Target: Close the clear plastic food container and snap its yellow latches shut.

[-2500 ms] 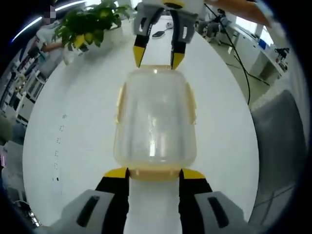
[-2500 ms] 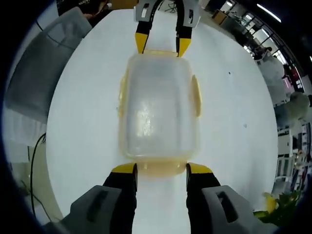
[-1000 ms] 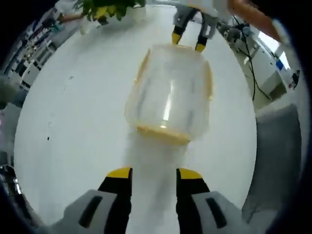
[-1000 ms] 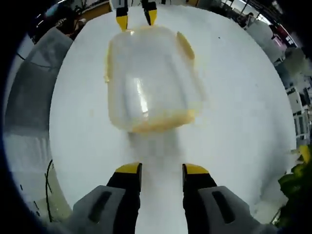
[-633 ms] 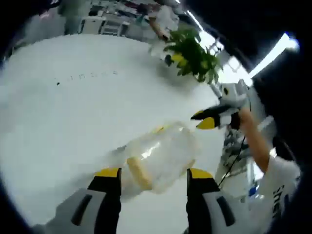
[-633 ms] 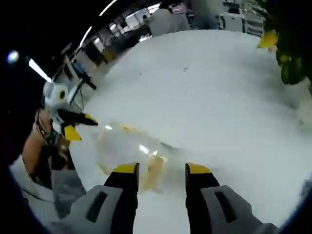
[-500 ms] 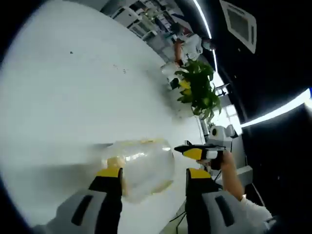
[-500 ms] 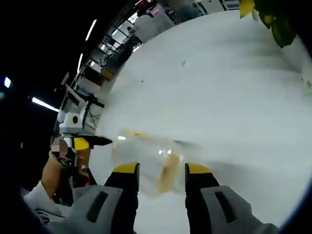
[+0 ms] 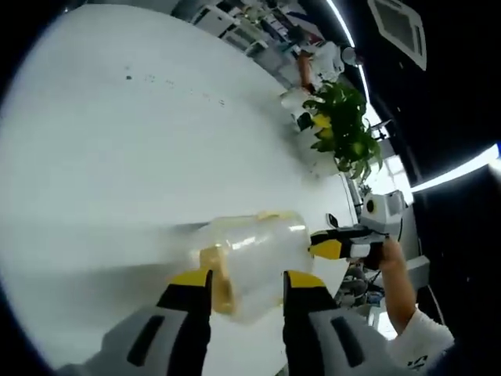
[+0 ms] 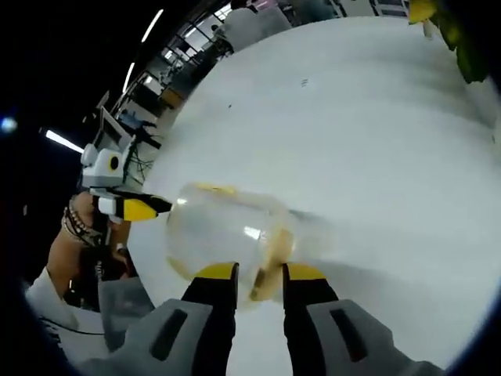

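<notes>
The clear plastic container [image 9: 258,247] lies on the white table [image 9: 117,157] with its lid on. In the left gripper view my left gripper [image 9: 248,279] has its jaws drawn in on the near end, where a yellow latch [image 9: 215,274] sits against one jaw. The right gripper [image 9: 338,248], held by a hand [image 9: 389,262], meets the container's far end. In the right gripper view my right gripper [image 10: 261,272] is narrowed on the other end's yellow latch [image 10: 270,270] of the container [image 10: 223,227]. The left gripper [image 10: 137,207] reaches in at the far end there.
A potted green plant [image 9: 340,125] stands at the table's far side, with a person in white [image 9: 321,59] behind it. Plant leaves [image 10: 462,31] show at the upper right of the right gripper view. A grey chair [image 10: 121,305] stands beside the table edge.
Both grippers drew back from the container's ends, rolled onto their sides and came in again. Since half a second ago both pairs of jaws have narrowed on the end latches.
</notes>
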